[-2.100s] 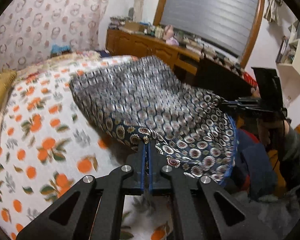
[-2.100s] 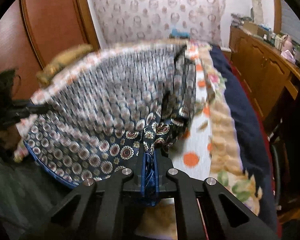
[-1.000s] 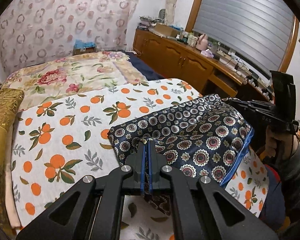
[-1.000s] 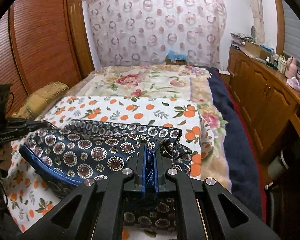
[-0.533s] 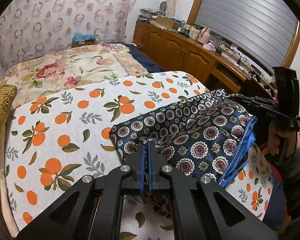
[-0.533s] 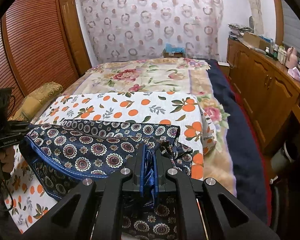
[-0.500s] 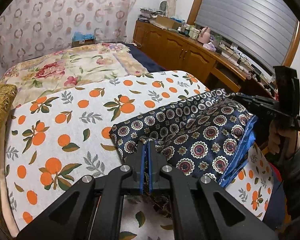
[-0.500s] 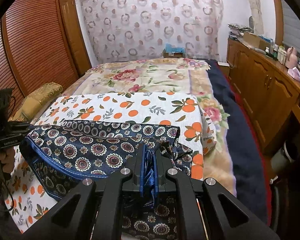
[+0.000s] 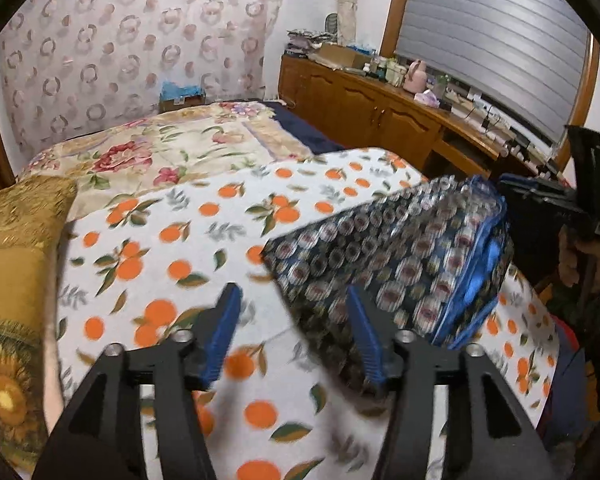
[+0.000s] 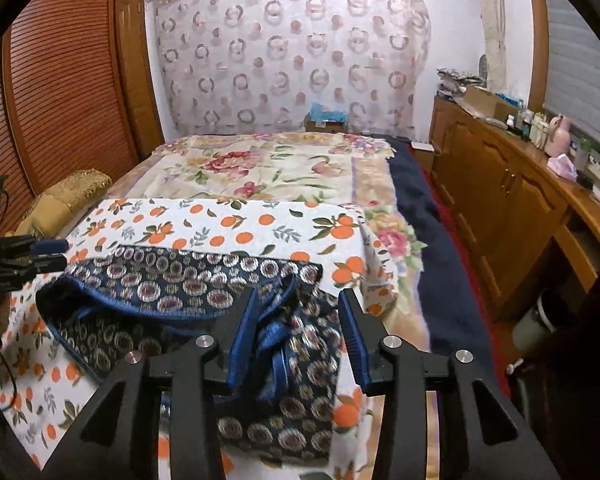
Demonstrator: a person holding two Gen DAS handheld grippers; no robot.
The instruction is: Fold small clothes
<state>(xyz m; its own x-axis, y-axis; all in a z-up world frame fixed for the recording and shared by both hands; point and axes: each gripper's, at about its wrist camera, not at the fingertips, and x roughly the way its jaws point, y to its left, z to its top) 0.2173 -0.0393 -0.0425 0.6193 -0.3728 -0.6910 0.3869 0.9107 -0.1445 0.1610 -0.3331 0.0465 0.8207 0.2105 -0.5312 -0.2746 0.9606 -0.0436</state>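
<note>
- bed fills both views, floral cover at the far end, dark blue blanket along its right edge in the right wrist view
- wood closet doors on the left in the right view; curtain with ring print behind the bed
- long wood cabinet with clutter on top runs along the right side, under a grey shutter
- white sheet with oranges spread over the near part of the bed
- gold cushion at the sheet's left edge
- garment, navy with medallion print and blue trim, lies folded on the orange sheet; blurred in the left view
- left gripper: jaws have just been opening, now spread wide; the garment's near corner sits by the right blue finger, not pinched
- right gripper: jaws have just been opening, now apart; bunched garment edge with blue trim lies between the fingers, pads not pressing on it
- person's hand grips the right gripper's handle at the right edge of the left view
</note>
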